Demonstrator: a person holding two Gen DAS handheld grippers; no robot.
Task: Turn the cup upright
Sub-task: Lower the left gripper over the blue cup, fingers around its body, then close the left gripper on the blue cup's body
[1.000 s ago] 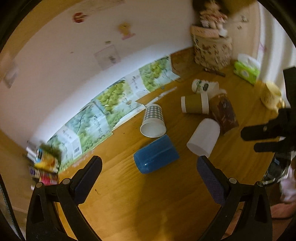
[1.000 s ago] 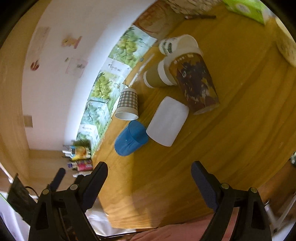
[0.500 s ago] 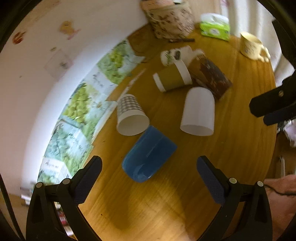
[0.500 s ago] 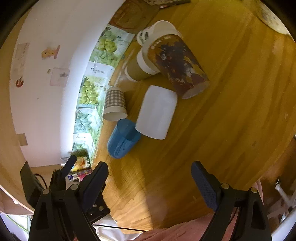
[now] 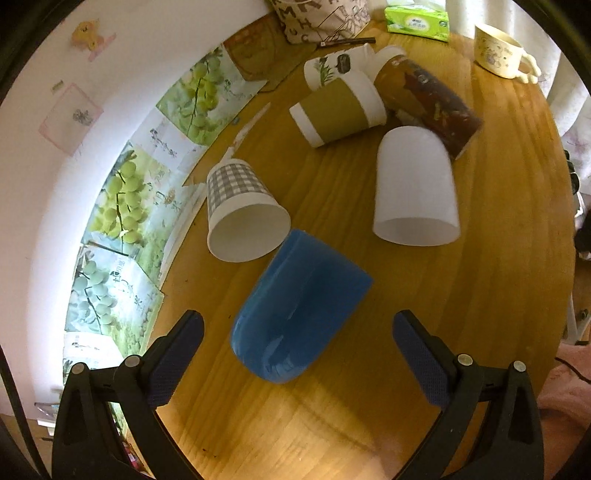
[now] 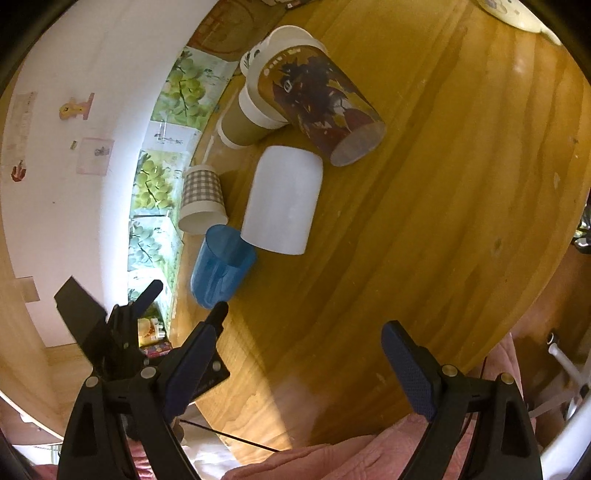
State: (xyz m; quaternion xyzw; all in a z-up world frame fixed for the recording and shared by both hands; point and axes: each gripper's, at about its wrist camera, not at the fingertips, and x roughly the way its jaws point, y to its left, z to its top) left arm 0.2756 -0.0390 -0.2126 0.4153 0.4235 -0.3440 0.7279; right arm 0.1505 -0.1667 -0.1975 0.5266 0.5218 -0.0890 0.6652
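Several cups lie on their sides on a round wooden table [image 5: 498,280]. A blue plastic cup [image 5: 299,314] lies just ahead of my open, empty left gripper [image 5: 297,338], between its fingers' line and apart from them. It also shows in the right wrist view [image 6: 221,267]. Beyond it lie a checked paper cup [image 5: 242,206], a white cup [image 5: 413,188], a brown-banded cup [image 5: 338,110] and a dark patterned cup [image 5: 428,99]. My right gripper [image 6: 299,349] is open and empty, above the table's near edge; the left gripper [image 6: 177,306] shows at its left.
A cream mug [image 5: 498,55], a green tissue pack [image 5: 417,18] and a patterned bag [image 5: 321,18] stand at the table's far side. Grape-print sheets [image 5: 129,206] line the wall on the left. The table edge [image 6: 535,295] curves close on the right.
My left gripper has moved down and forward toward the blue cup, which now fills more of its view. My right gripper has shifted nearer the table; the cups have not moved.
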